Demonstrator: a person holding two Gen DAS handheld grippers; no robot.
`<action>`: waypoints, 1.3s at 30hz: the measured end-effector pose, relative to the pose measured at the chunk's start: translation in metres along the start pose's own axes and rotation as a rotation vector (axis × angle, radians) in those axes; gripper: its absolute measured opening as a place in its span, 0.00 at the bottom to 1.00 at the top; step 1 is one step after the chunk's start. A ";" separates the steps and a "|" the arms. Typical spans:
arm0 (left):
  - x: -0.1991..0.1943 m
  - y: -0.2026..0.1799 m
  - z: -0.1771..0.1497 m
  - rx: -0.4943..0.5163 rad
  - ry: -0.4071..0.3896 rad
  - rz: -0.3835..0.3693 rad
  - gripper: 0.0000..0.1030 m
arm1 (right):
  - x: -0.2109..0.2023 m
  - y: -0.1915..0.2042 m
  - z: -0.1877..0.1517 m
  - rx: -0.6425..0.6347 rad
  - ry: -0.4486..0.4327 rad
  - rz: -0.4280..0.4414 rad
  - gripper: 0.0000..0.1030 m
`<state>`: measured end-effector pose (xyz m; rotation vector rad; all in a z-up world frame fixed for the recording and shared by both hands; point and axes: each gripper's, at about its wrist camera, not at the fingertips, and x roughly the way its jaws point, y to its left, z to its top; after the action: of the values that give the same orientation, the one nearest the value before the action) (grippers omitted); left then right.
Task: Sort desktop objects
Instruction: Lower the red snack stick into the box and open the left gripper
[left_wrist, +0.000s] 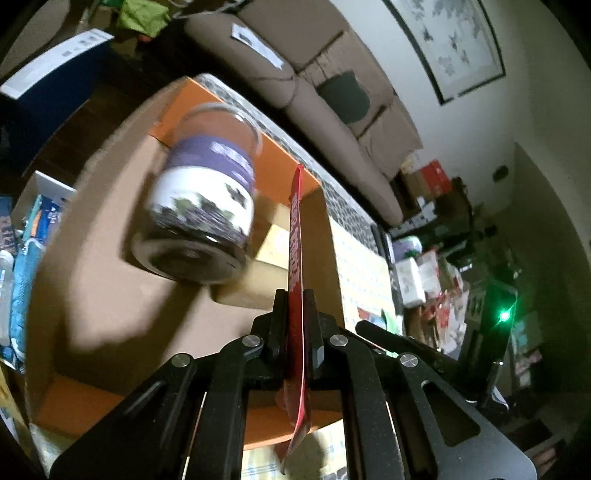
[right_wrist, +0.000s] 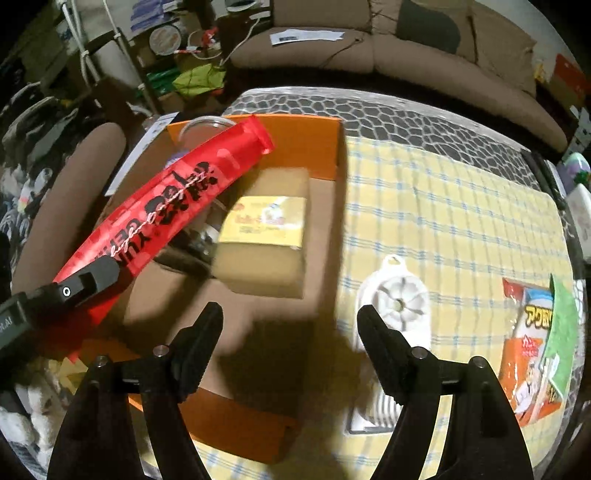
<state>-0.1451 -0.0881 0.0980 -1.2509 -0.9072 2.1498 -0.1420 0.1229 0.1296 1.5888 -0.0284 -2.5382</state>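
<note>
My left gripper (left_wrist: 294, 295) is shut on a flat red packet (left_wrist: 295, 236) and holds it edge-on above an open cardboard box with orange flaps (left_wrist: 110, 280). The packet with black lettering also shows in the right wrist view (right_wrist: 173, 206), with the left gripper's finger (right_wrist: 92, 275) clamped on its lower end. Inside the box lie a jar with a purple and white label (left_wrist: 207, 199) on its side and a small tan box with a yellow label (right_wrist: 266, 229). My right gripper (right_wrist: 290, 325) is open and empty above the box's right edge.
A white plastic slicer (right_wrist: 397, 306) and an orange snack bag (right_wrist: 535, 350) lie on the yellow checked tablecloth (right_wrist: 443, 206) right of the box. A brown sofa (right_wrist: 406, 48) stands behind the table. Clutter fills the floor at the left.
</note>
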 end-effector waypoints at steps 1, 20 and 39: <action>0.007 -0.006 -0.002 0.016 0.013 0.004 0.07 | 0.001 -0.003 -0.001 0.005 0.000 0.001 0.75; 0.072 -0.044 -0.021 0.090 0.127 0.089 0.10 | 0.003 -0.018 -0.013 -0.006 0.009 0.018 0.75; 0.066 -0.038 -0.016 0.080 0.114 0.075 0.30 | -0.013 -0.050 -0.028 -0.007 0.000 -0.019 0.75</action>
<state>-0.1582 -0.0127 0.0836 -1.3720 -0.7305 2.1250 -0.1169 0.1758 0.1243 1.5943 -0.0044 -2.5493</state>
